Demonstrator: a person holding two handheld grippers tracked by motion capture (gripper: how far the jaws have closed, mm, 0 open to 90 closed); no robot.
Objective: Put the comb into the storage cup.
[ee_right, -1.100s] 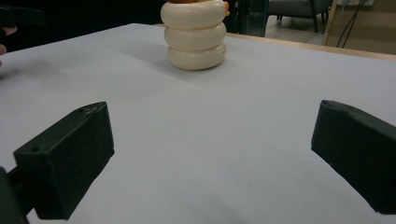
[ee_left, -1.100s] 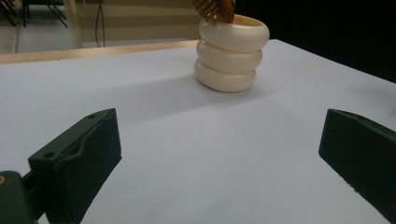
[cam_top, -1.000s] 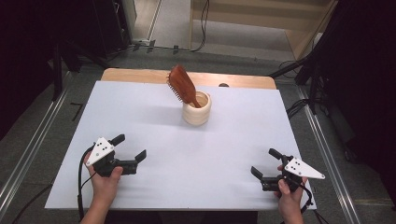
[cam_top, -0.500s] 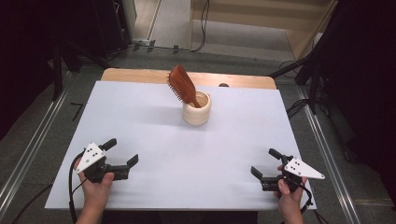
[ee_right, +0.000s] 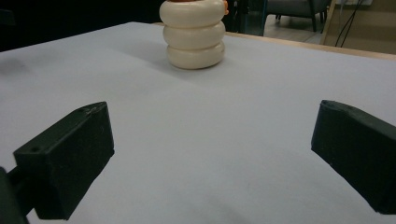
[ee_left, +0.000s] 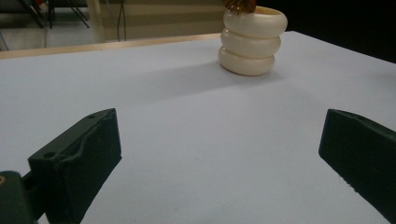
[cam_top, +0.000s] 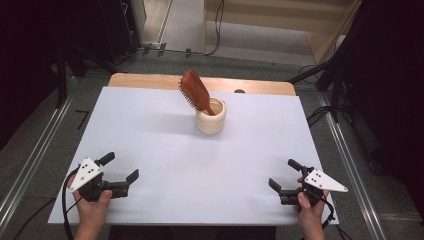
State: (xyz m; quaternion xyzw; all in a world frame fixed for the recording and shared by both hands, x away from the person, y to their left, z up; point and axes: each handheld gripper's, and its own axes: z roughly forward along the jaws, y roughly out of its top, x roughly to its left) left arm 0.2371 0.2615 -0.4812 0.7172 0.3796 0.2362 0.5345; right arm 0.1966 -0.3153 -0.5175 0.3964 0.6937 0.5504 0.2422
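A cream ribbed holder (cam_top: 210, 118) stands upright at the far middle of the white table (cam_top: 150, 135); it also appears as the cream holder (ee_left: 252, 40) and cream holder (ee_right: 194, 33) in the gripper views. A brown wooden hairbrush (cam_top: 195, 91) leans out of it, head up and tilted left. My left gripper (cam_top: 119, 167) rests open near the front left corner, with nothing between its jaws. My right gripper (cam_top: 285, 174) sits open near the front right corner, also holding nothing. Both point toward the holder from far off.
A wooden strip (cam_top: 145, 80) runs along the table's far edge. Grey floor with metal rails (cam_top: 35, 155) flanks both sides, and cables (cam_top: 320, 112) lie at the right. Wide bare tabletop separates the grippers from the holder.
My left gripper has drawn back toward the front left corner of the table. The right gripper, holder and brush have stayed put.
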